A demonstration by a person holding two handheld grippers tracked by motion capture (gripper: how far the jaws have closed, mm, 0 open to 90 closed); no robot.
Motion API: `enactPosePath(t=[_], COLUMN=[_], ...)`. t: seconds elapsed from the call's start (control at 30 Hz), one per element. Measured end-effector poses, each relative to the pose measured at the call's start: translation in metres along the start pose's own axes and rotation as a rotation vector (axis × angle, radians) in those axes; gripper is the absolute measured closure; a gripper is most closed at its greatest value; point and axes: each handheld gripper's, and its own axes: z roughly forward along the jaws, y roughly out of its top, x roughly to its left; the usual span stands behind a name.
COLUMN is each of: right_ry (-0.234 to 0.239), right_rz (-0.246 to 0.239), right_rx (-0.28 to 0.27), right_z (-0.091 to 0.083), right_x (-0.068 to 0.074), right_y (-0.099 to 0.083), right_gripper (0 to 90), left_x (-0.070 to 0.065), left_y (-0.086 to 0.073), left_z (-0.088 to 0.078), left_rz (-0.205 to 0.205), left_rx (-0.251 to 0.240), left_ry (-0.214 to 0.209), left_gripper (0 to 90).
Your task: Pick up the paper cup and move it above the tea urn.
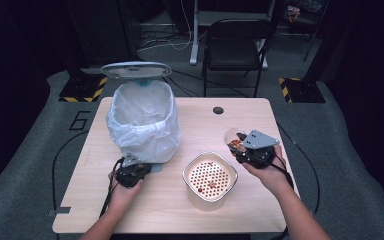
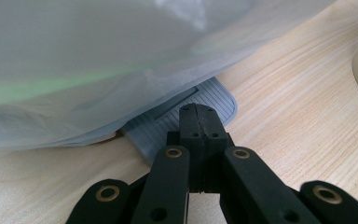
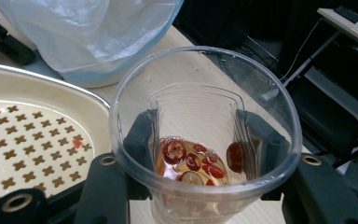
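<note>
So the right gripper (image 3: 205,186) is clamped around a clear plastic cup (image 3: 205,140) of red fruit bits in liquid, at the right of the high view beside the perforated strainer bowl (image 1: 210,177), probably for draining. The left gripper (image 2: 197,122), jaws closed, presses the pedal (image 2: 168,126) of the bagged bin (image 1: 142,120) at upper left, keeping the lid (image 1: 136,70) up.

Strainer bowl (image 1: 210,178) sits between bin (image 1: 143,120) and cup (image 1: 235,138).
</note>
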Motion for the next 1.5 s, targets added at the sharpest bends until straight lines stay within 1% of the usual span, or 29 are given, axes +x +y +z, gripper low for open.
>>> enactPosePath(t=[0.13, 0.23, 0.5, 0.53, 0.67, 0.8, 1.0, 1.07, 1.27, 1.37, 1.5], right_ry=[0.005, 0.012, 0.02, 0.025, 0.022, 0.022, 0.008, 0.012, 0.018, 0.028, 0.037], right_rz=[-0.057, -0.085, -0.129, -0.128, -0.161, -0.204, -0.243, -0.246, -0.256, -0.254, -0.264], right_rx=[0.007, 0.009, 0.0, 0.001, 0.007, 0.011, 0.006, 0.004, 0.005, 0.004, -0.001], right_z=[-0.001, -0.002, -0.005, -0.004, -0.005, -0.006, -0.005, -0.005, -0.003, -0.003, -0.002], right_x=[0.006, 0.01, 0.015, 0.016, 0.018, 0.02, 0.022, 0.023, 0.024, 0.024, 0.024], right_y=[0.005, 0.009, 0.015, 0.015, 0.016, 0.018, 0.019, 0.019, 0.019, 0.019, 0.02], right_gripper=[50.9, 50.9, 51.2, 51.3, 51.4, 51.5, 51.6, 51.6, 51.7, 51.7, 51.7], left_x=[0.0, 0.0, 0.0, 0.0, 0.0, 0.0, -0.001, -0.001, -0.001, -0.001, -0.001], left_y=[0.0, 0.0, 0.0, 0.0, 0.0, 0.0, 0.0, 0.0, 0.0, 0.0, 0.0], left_z=[0.0, 0.0, 0.0, 0.0, 0.0, 0.0, 0.0, 0.0, 0.0, 0.0, 0.0], left_rz=[-0.005, -0.006, -0.006, -0.006, -0.006, 0.001, 0.002, 0.0, 0.001, -0.002, -0.001], left_rx=[0.001, 0.001, 0.0, 0.0, 0.0, 0.004, 0.005, -0.001, 0.003, -0.001, -0.001], left_ry=[-0.003, -0.003, -0.003, -0.003, -0.003, 0.001, 0.002, 0.002, 0.001, 0.002, 0.003], left_gripper=[90.0, 90.0, 90.0, 90.0, 90.0, 90.0, 90.0, 90.0, 90.0, 90.0, 90.0])
